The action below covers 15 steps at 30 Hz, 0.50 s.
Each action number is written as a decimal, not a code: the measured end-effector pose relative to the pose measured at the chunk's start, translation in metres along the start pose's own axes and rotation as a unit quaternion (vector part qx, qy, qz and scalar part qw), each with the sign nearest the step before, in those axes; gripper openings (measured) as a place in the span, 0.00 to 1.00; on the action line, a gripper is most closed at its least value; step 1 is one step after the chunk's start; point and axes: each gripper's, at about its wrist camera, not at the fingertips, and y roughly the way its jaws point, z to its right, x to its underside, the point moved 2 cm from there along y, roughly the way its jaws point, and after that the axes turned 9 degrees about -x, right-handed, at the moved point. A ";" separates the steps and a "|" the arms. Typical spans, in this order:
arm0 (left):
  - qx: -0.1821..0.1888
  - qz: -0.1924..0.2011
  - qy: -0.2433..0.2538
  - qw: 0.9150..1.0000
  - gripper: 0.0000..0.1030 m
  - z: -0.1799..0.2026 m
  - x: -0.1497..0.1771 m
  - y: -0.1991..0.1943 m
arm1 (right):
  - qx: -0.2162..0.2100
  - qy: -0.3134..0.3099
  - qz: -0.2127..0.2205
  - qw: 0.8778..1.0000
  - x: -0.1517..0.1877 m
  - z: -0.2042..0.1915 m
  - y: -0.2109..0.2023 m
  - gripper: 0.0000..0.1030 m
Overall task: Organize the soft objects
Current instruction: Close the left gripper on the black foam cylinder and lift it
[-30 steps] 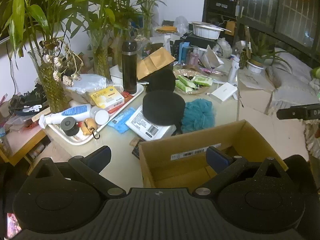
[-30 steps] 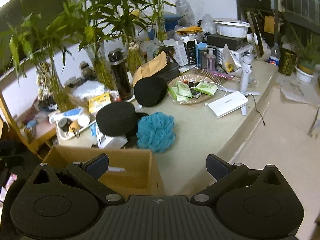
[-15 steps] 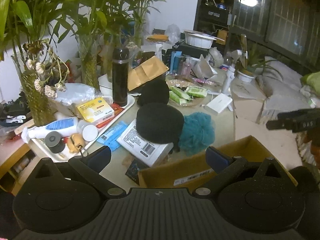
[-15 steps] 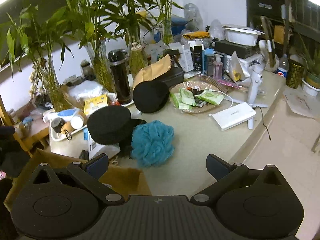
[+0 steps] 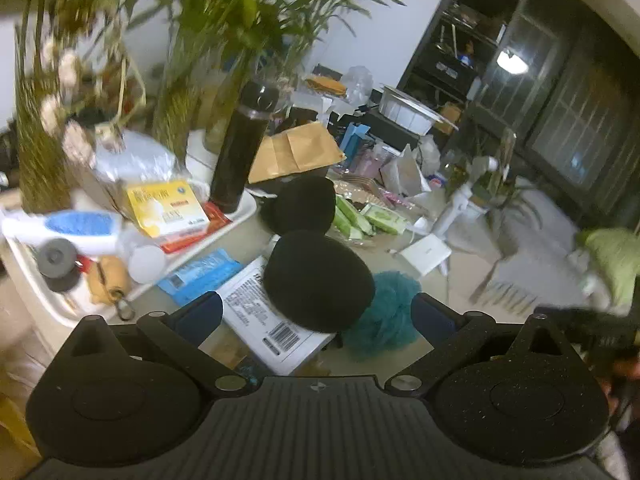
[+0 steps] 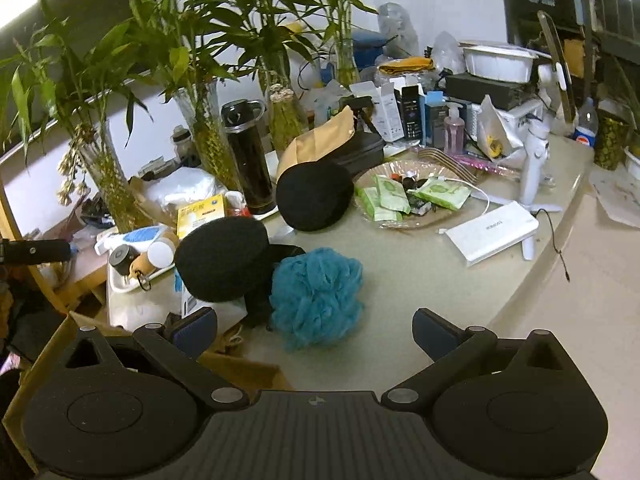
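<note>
My left gripper (image 5: 316, 316) and right gripper (image 6: 314, 330) are spread, empty, near the teal bath pouf (image 6: 318, 294) beside a black sponge (image 6: 222, 264).

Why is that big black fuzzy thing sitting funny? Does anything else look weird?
The near black sponge sits tilted, propped on a white labelled packet instead of flat on the table. The teal bath pouf is squashed against it. A brown paper bag leans crumpled behind the far black sponge.

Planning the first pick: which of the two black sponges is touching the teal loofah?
The nearer black sponge, resting on the labelled white packet, touches the teal loofah. The farther black sponge, by the snack plate, stands apart.
</note>
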 end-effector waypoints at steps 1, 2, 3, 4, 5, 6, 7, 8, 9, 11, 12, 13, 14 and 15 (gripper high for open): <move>0.007 -0.005 -0.009 1.000 1.00 -0.004 -0.002 0.005 | 0.000 0.005 0.001 1.000 0.000 0.002 0.001 1.00; 0.014 -0.012 -0.018 1.000 1.00 -0.008 -0.003 0.012 | 0.000 0.010 0.002 1.000 0.000 0.004 0.002 1.00; 0.021 -0.020 -0.028 0.999 1.00 -0.012 -0.005 0.020 | 0.000 0.014 0.002 1.000 0.000 0.007 0.003 1.00; 0.026 -0.026 -0.035 0.999 1.00 -0.015 -0.006 0.027 | -0.002 0.018 0.004 1.000 0.000 0.009 0.003 1.00; 0.035 -0.032 -0.044 0.998 0.99 -0.019 -0.008 0.034 | -0.004 0.022 0.005 1.000 0.000 0.011 0.004 1.00; 0.048 -0.036 -0.051 0.997 0.99 -0.023 -0.009 0.041 | -0.006 0.024 0.007 1.000 0.000 0.012 0.004 1.00; 0.060 -0.037 -0.058 0.996 0.99 -0.027 -0.009 0.047 | -0.006 0.027 0.008 1.000 0.000 0.014 0.004 1.00; 0.072 -0.040 -0.066 0.994 0.99 -0.031 -0.009 0.054 | -0.006 0.029 0.009 1.000 0.000 0.015 0.005 1.00; 0.081 -0.046 -0.076 0.993 0.99 -0.035 -0.008 0.061 | -0.005 0.030 0.009 1.000 0.000 0.017 0.005 1.00; 0.094 -0.054 -0.090 0.990 0.99 -0.040 -0.006 0.074 | -0.003 0.031 0.009 0.999 0.000 0.020 0.007 1.00; 0.099 -0.057 -0.094 0.989 0.99 -0.041 -0.005 0.080 | -0.001 0.032 0.009 0.999 0.001 0.021 0.007 1.00; 0.102 -0.061 -0.097 0.988 0.99 -0.042 -0.004 0.084 | 0.001 0.033 0.009 0.999 0.002 0.023 0.008 1.00; 0.107 -0.065 -0.103 0.987 0.97 -0.044 -0.002 0.089 | 0.002 0.034 0.009 0.999 0.003 0.025 0.008 1.00; 0.114 -0.068 -0.111 0.985 0.93 -0.046 -0.001 0.094 | 0.003 0.036 0.009 0.999 0.003 0.026 0.009 1.00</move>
